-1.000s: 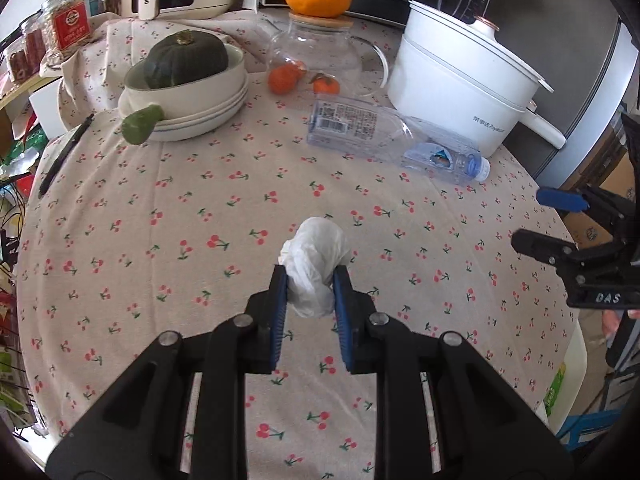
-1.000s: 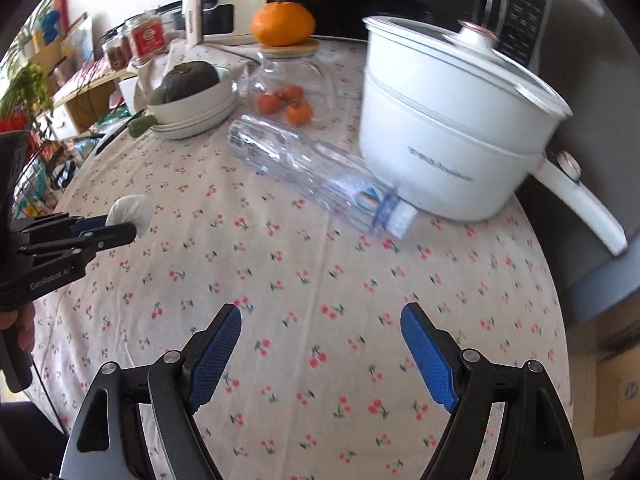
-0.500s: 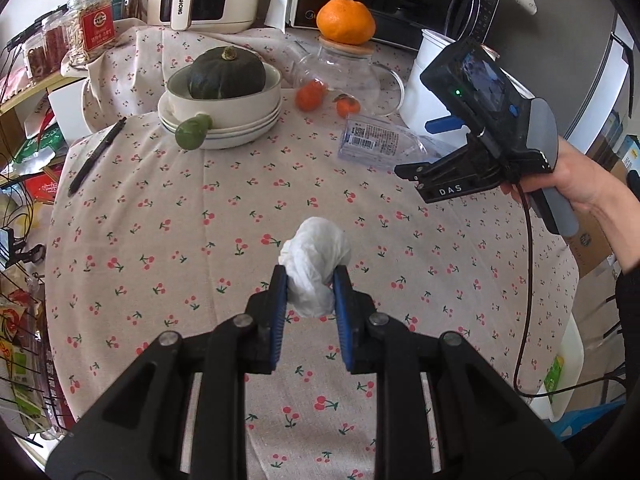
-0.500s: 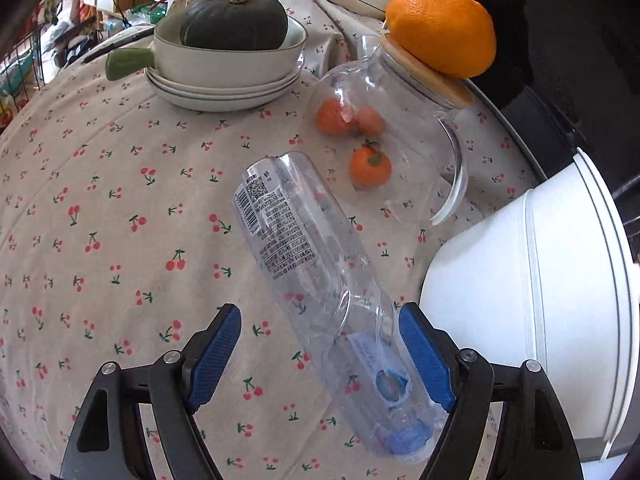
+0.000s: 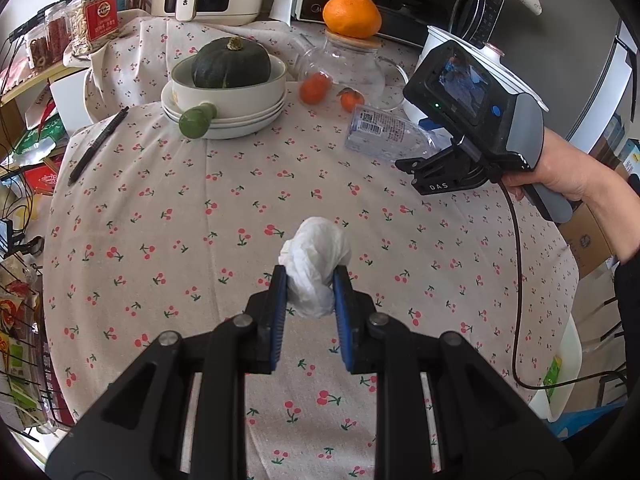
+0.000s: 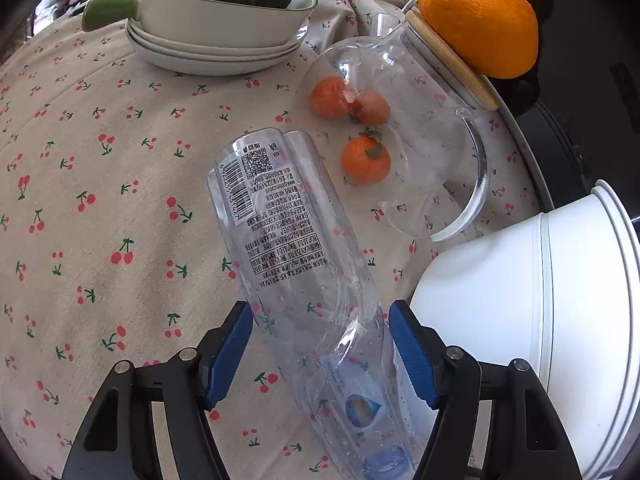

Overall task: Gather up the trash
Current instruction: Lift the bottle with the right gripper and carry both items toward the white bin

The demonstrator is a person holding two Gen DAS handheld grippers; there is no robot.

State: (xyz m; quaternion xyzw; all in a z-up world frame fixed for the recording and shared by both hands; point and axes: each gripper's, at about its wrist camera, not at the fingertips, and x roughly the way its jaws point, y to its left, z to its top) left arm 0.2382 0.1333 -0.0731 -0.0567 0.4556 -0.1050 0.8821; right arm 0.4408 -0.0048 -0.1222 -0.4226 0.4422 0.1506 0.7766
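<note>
White crumpled tissue (image 5: 314, 268) sits clamped between the blue pads of the left gripper (image 5: 310, 280), lifted above the cherry-print tablecloth (image 5: 160, 216). The right gripper (image 6: 320, 344), held by a hand (image 5: 560, 176), straddles the lower part of a clear plastic bottle (image 6: 288, 240) lying on its side on the cloth; its jaws are closing, with the bottle between them, the left pad just beside the bottle wall and the right pad near it, contact not confirmed. The bottle's blue cap end points toward this gripper. A white pot (image 6: 540, 320) stands just beside the bottle. Farther back stands a glass jug (image 6: 400, 140) with an orange (image 6: 478, 16) on its lid. A dark squash (image 5: 232, 62) rests in stacked bowls (image 5: 224, 100).
</note>
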